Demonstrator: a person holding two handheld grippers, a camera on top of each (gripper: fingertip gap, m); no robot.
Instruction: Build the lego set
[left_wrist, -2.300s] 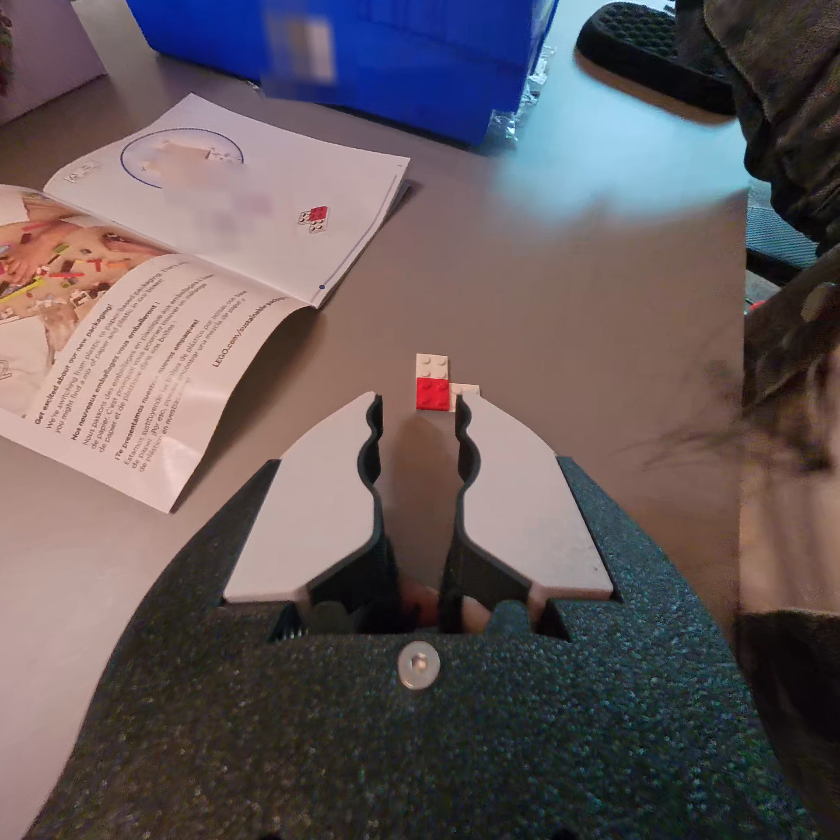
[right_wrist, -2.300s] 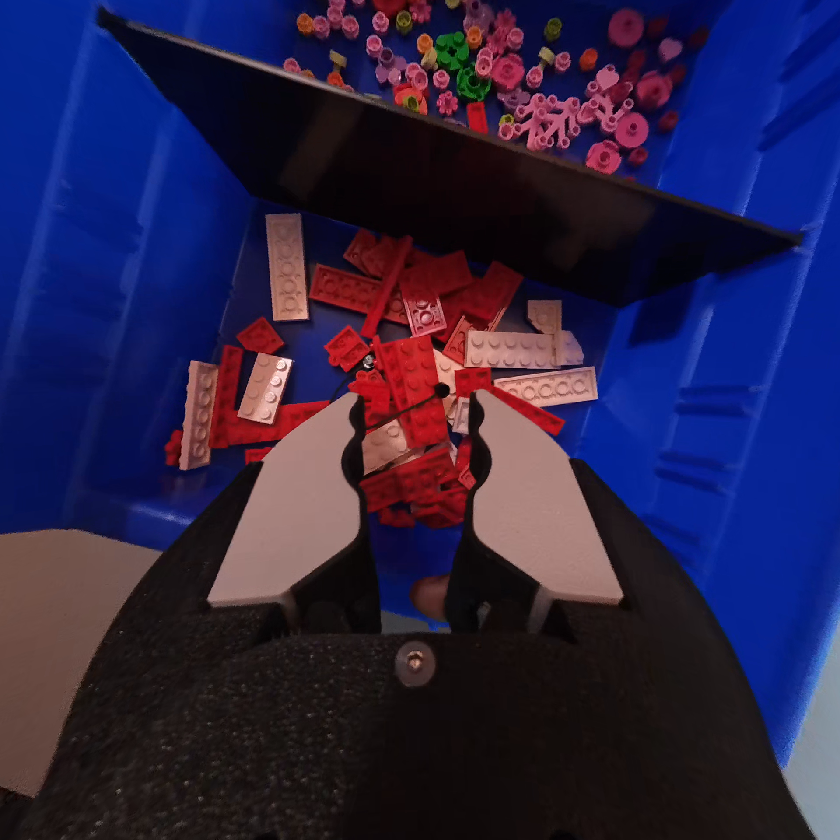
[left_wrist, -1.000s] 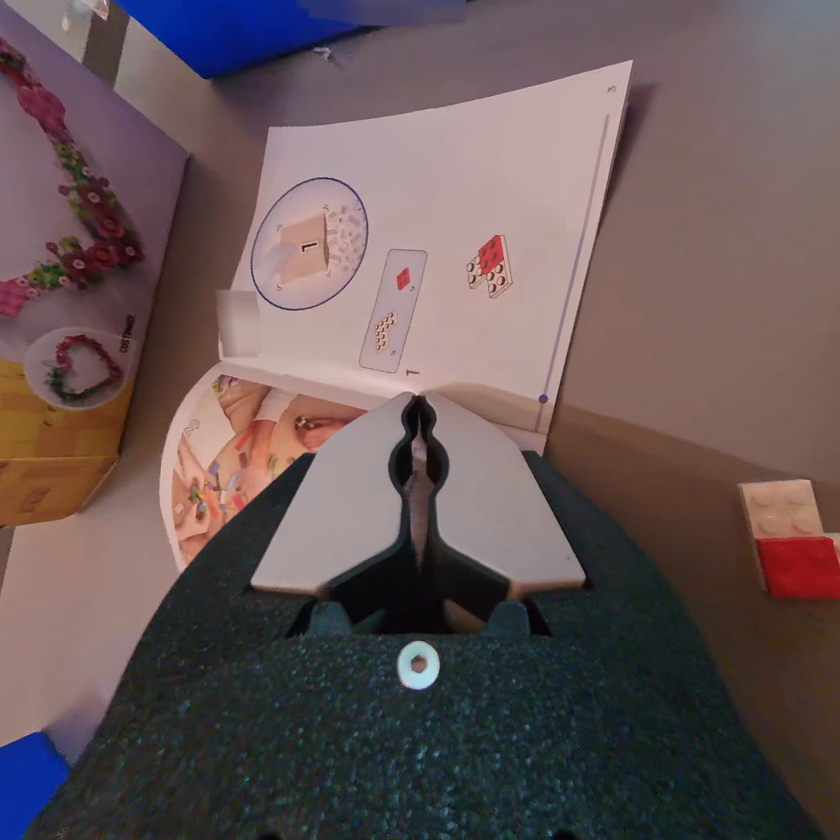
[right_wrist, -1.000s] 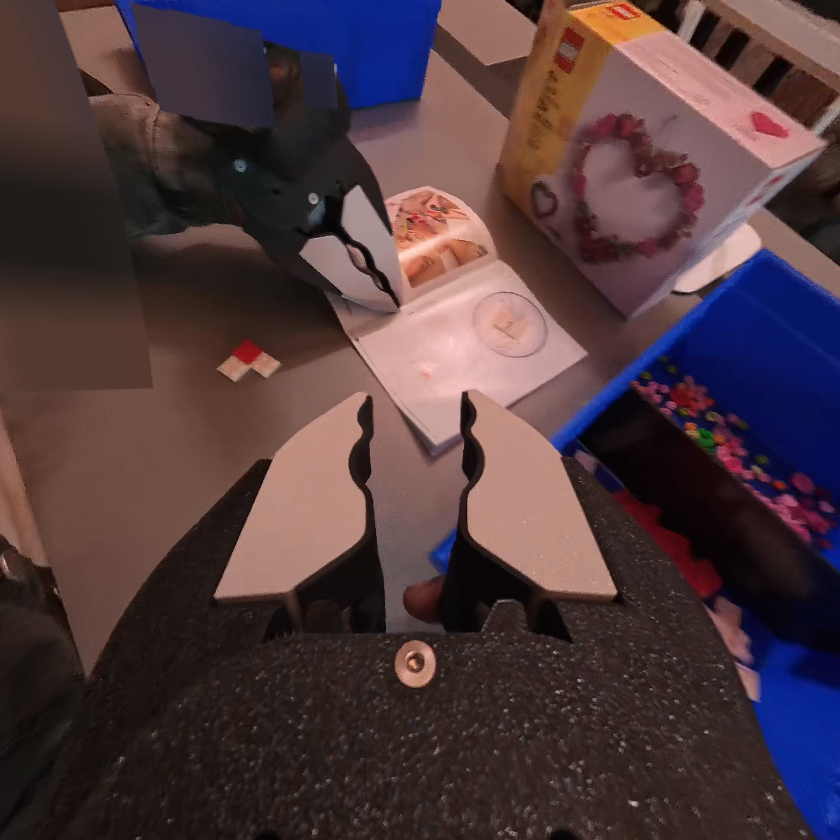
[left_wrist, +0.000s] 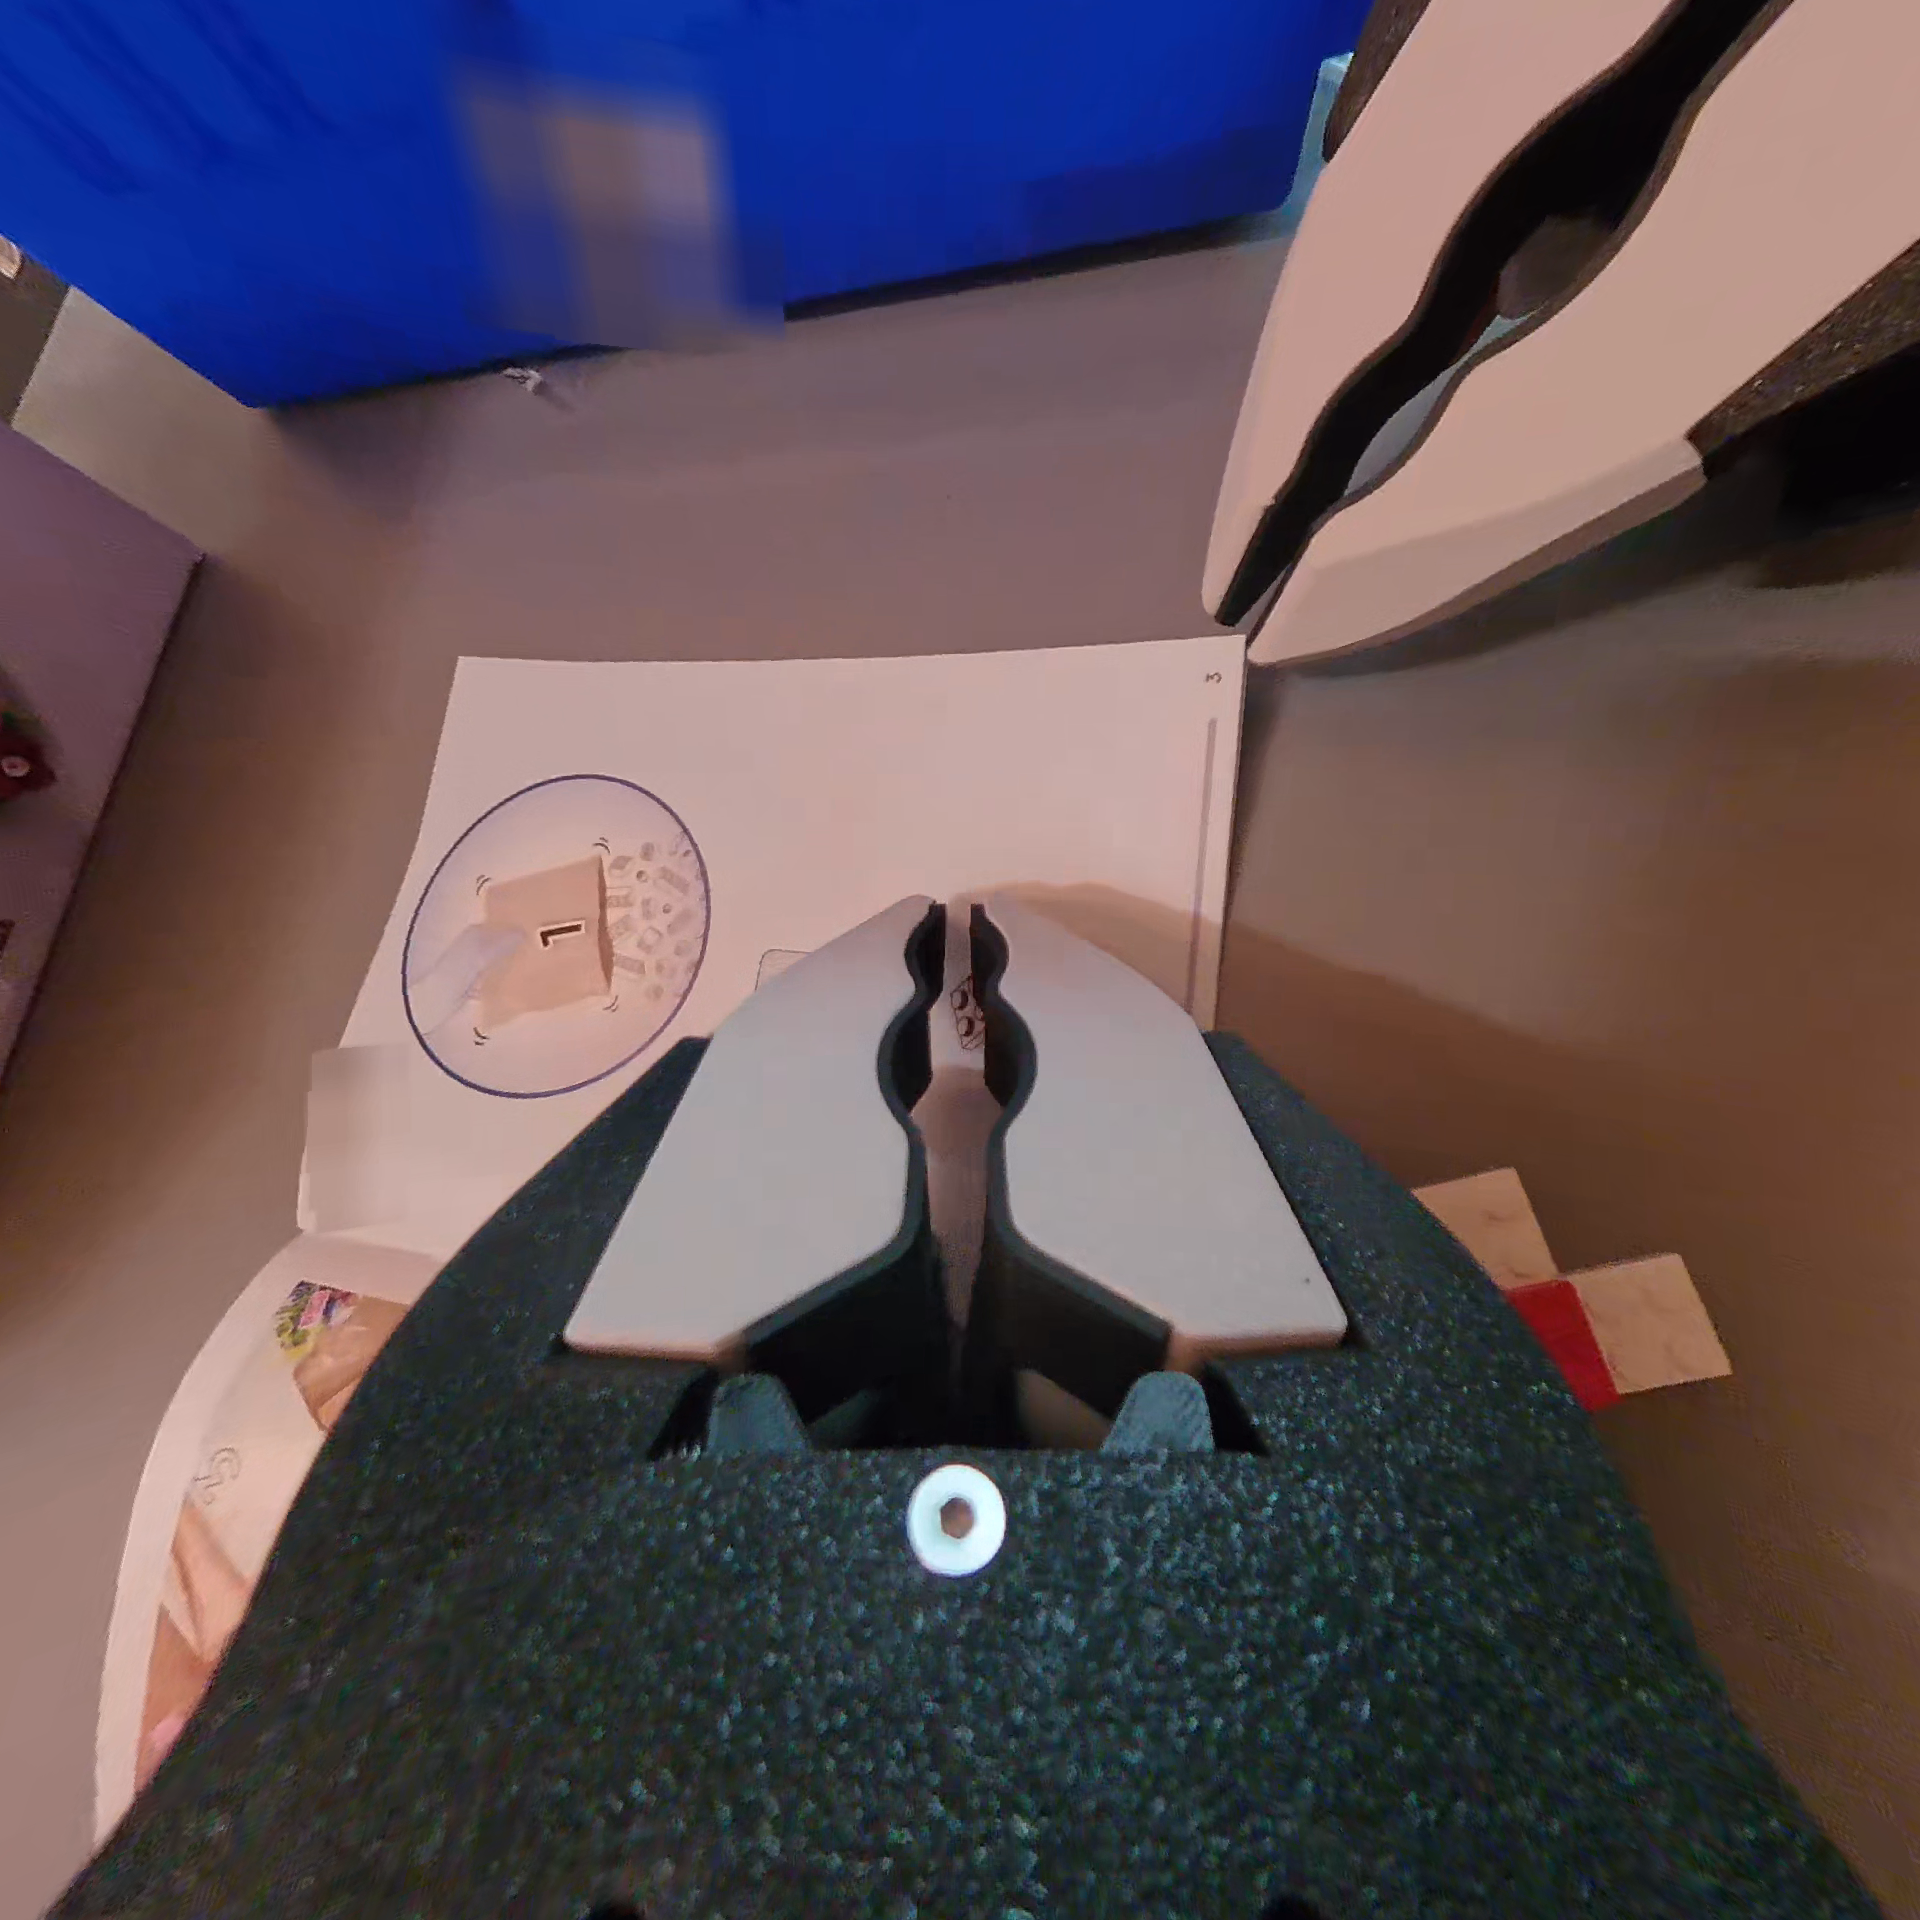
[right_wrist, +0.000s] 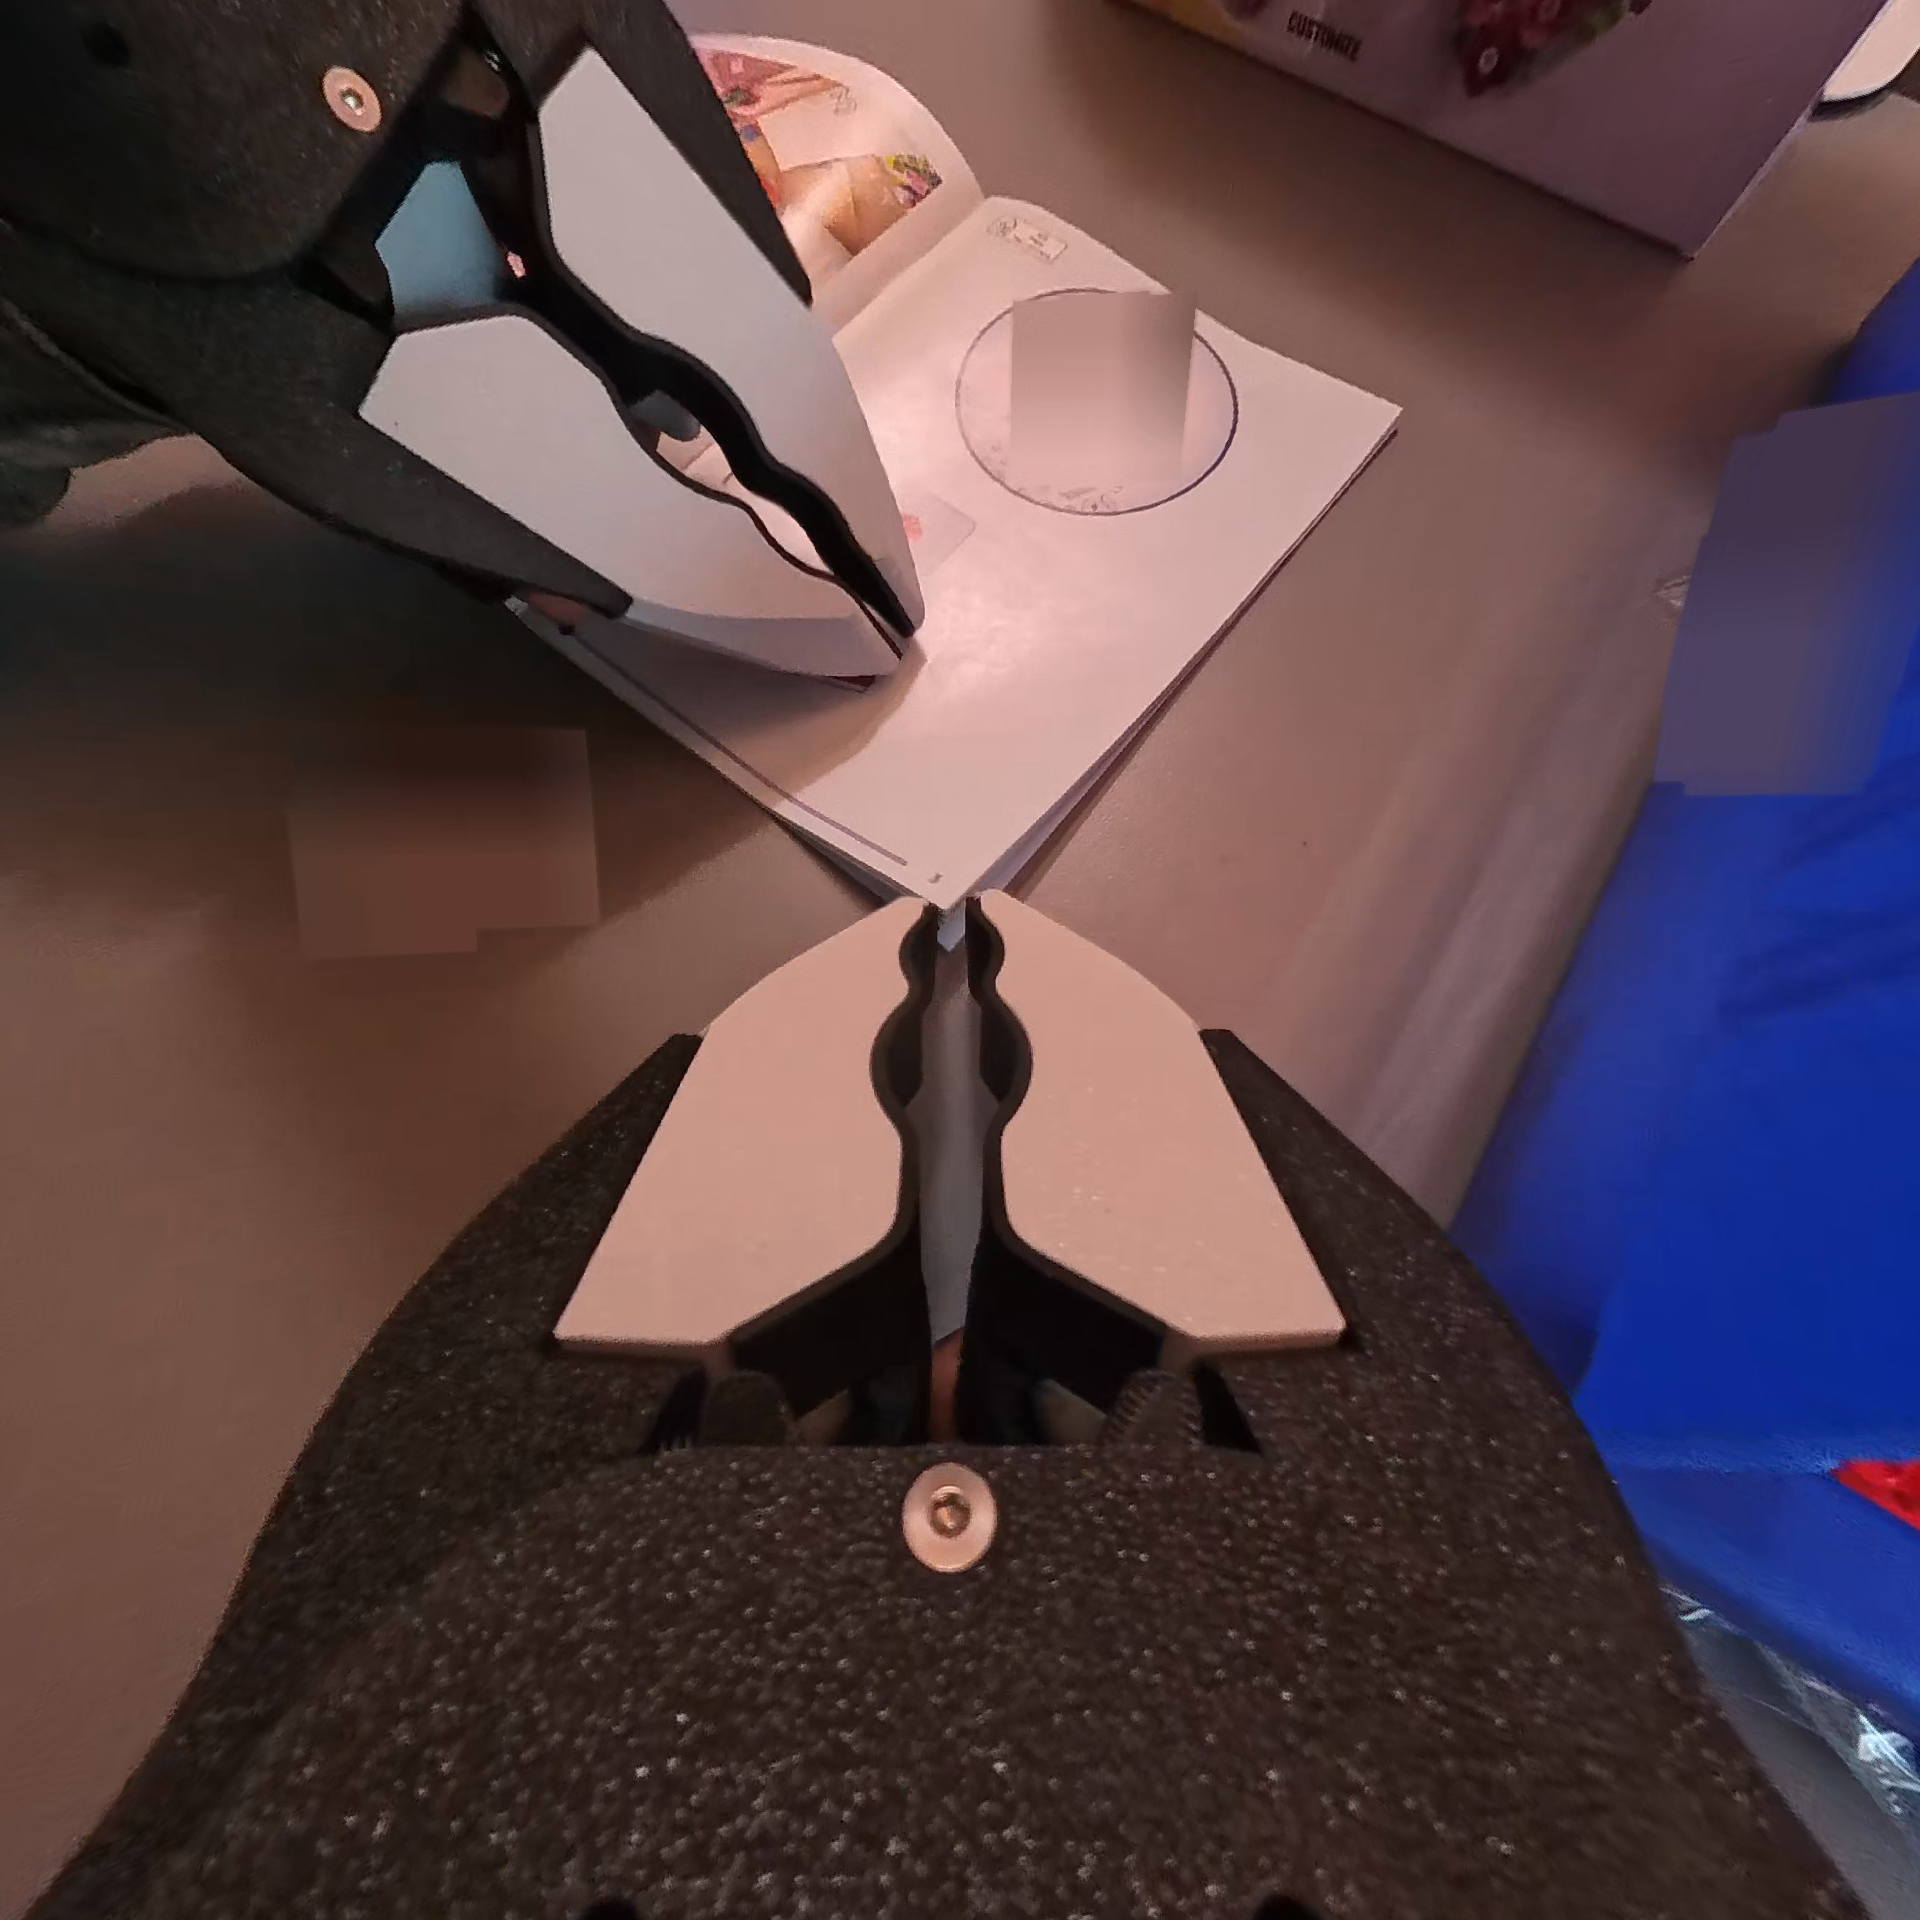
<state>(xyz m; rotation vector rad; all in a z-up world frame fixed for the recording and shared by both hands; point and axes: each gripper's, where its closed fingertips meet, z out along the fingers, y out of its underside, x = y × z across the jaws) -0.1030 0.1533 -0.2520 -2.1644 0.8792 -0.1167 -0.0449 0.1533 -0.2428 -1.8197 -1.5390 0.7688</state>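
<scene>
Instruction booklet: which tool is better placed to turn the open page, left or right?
Right. The right tool has the free corner of the booklet page between its tips. The left tool, nearly shut, rests over the page's middle, where there is no edge to take.

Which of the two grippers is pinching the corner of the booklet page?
The right gripper: its tips close on the booklet corner. The left gripper presses mid-page.
</scene>
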